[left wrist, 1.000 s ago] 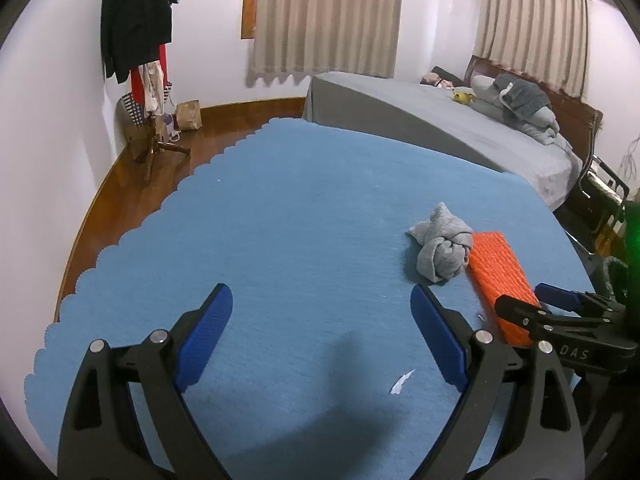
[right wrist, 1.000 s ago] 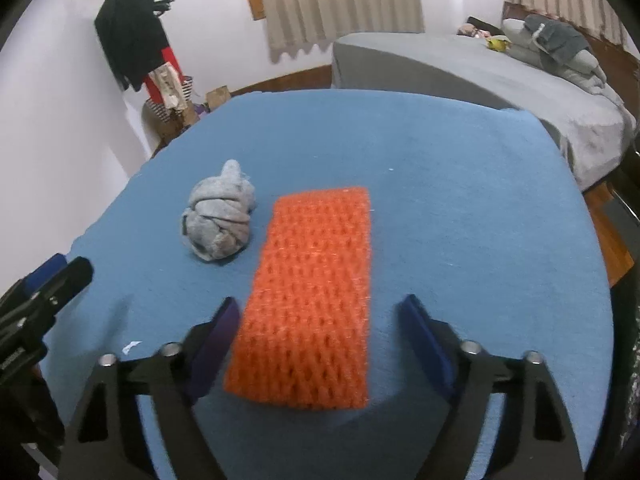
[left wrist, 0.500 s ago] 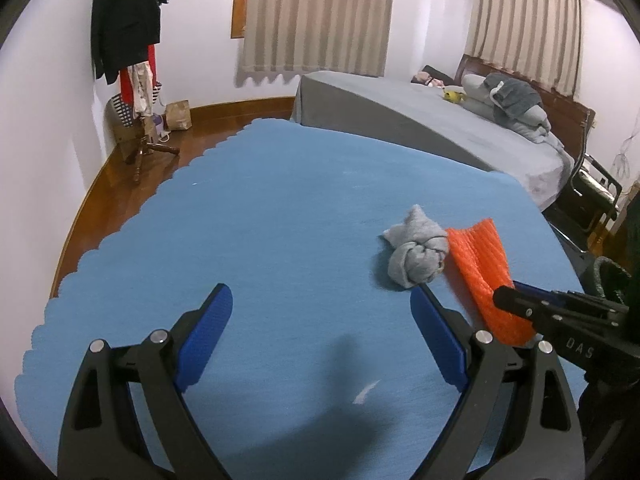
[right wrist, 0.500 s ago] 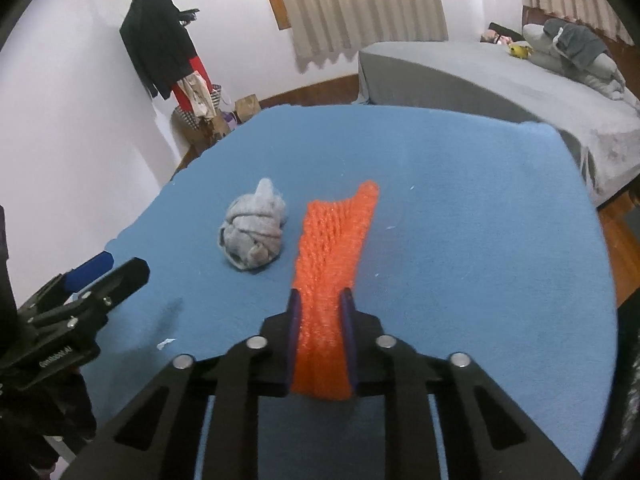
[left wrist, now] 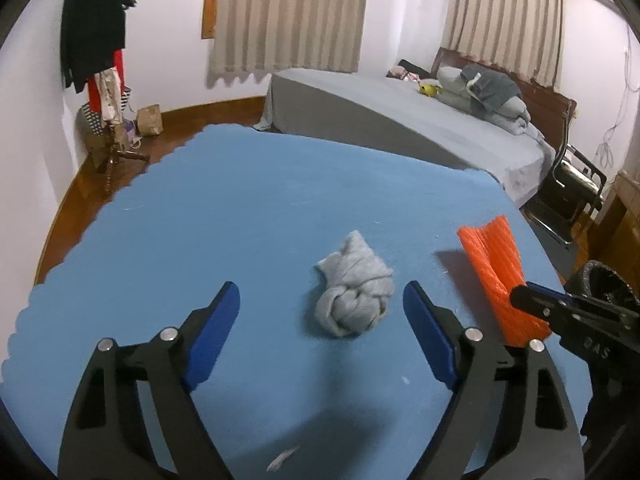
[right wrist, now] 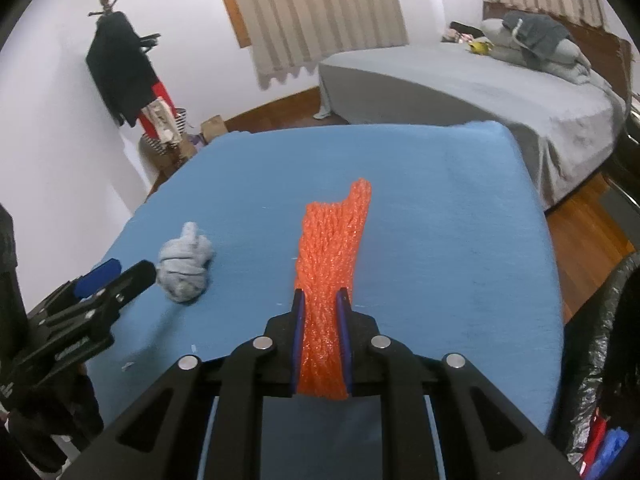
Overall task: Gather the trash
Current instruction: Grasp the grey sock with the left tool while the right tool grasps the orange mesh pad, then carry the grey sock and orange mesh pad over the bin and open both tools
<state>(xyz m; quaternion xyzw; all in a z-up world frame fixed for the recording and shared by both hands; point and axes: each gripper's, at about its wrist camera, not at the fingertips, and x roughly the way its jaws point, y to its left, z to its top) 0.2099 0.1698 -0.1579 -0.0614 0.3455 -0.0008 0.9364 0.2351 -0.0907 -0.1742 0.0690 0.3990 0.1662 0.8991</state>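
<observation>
My right gripper is shut on an orange foam net sleeve, squeezed narrow between the jaws and lifted off the blue table cover. The sleeve also shows in the left wrist view, held by the right gripper. A knotted grey cloth lies on the cover just ahead of my left gripper, which is open and empty. The cloth also shows in the right wrist view, beside the left gripper.
A black trash bag hangs open at the table's right edge; its rim shows in the left wrist view. A small white scrap lies near the front edge. A grey bed, a coat rack and a chair stand beyond.
My right gripper closed on the orange sleeve and lifted it off the cover. My left gripper moved right, bringing the grey cloth between its open jaws.
</observation>
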